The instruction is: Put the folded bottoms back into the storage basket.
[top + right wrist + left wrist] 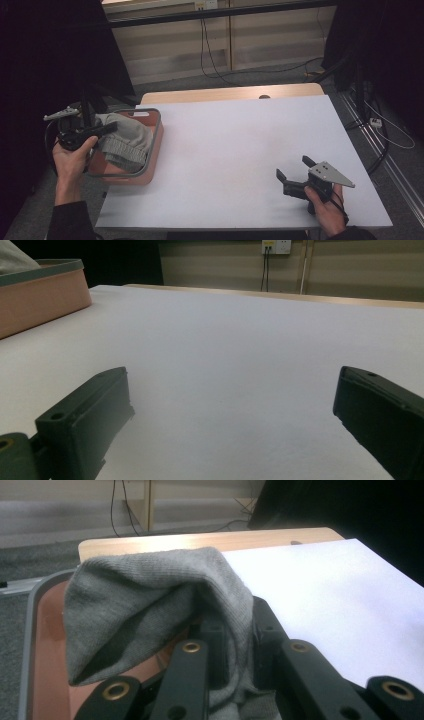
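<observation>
We have the left gripper [102, 131] with its jaws clamped on the grey knitted cloth [150, 605] over the salmon plastic basket [156, 145] at the table's [240, 150] left edge. The right gripper [292, 175] rests with its jaws apart. Next, we judge, comes lifting the cloth clear of the rim.

Lighting was dim and even, brightest on the white rectangular table top [240, 150], which showed no glare and only faint shadows. Both sides beyond it fell into near-black. All three views were slightly soft and grainy; the nearest black jaws in the right gripper view were out of focus.
</observation>
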Tool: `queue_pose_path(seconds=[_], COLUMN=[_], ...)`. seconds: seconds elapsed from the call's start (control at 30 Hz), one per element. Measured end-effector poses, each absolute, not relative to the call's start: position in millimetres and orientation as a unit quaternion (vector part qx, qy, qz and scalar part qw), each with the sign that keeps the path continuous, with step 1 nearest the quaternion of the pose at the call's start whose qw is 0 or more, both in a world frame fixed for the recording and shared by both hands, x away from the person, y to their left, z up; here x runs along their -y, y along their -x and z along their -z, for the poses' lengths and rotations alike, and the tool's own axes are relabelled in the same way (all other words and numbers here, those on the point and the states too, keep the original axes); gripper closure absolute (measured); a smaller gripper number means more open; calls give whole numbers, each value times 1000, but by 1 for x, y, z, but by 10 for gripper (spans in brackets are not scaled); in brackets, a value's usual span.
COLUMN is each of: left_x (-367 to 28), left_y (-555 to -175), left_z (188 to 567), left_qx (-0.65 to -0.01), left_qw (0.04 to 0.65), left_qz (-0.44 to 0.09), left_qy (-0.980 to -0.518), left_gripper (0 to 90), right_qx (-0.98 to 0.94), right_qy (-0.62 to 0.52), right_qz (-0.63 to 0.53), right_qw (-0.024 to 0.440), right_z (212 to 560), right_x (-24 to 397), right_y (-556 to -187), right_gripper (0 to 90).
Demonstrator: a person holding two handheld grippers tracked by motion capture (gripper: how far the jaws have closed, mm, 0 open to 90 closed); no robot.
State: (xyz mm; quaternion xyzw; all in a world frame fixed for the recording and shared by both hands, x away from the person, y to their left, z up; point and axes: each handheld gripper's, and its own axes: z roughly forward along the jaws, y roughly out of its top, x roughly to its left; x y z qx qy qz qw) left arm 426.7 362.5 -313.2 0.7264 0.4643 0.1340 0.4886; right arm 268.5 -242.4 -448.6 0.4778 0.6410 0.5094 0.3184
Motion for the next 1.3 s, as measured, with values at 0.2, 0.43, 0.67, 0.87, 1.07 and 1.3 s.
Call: queue_pose_path(seconds=[0.2, 0.43, 0.67, 0.87, 1.07, 1.3], left_x=[-361, -376, -387, -393, -390, -386], left_y=[-424, -424, -419, -420, -427, -439], left_z=[313, 320, 330, 339, 350, 361], left_qx=[-446, -464, -491, -507, -516, -531], left_qw=[516, 476, 401, 366, 335, 354], left_qz=[-104, -111, -152, -168, -167, -159], left_qy=[-724, -739, -758, -762, -771, -754], left_gripper=[802, 800, 796, 796, 796, 796], right_qx=[-641, -643, -643, -643, -644, -644], right_qy=[-478, -479, -479, -479, -479, -480], right_qz=[-509, -508, -508, -508, -508, -508], right_qw=[318, 315, 315, 314, 314, 311], right_z=[449, 449, 449, 449, 449, 450], right_x=[243, 242, 242, 242, 242, 241], right_y=[-269, -269, -269, -270, -270, -270], right_gripper=[18, 18, 18, 18, 19, 19])
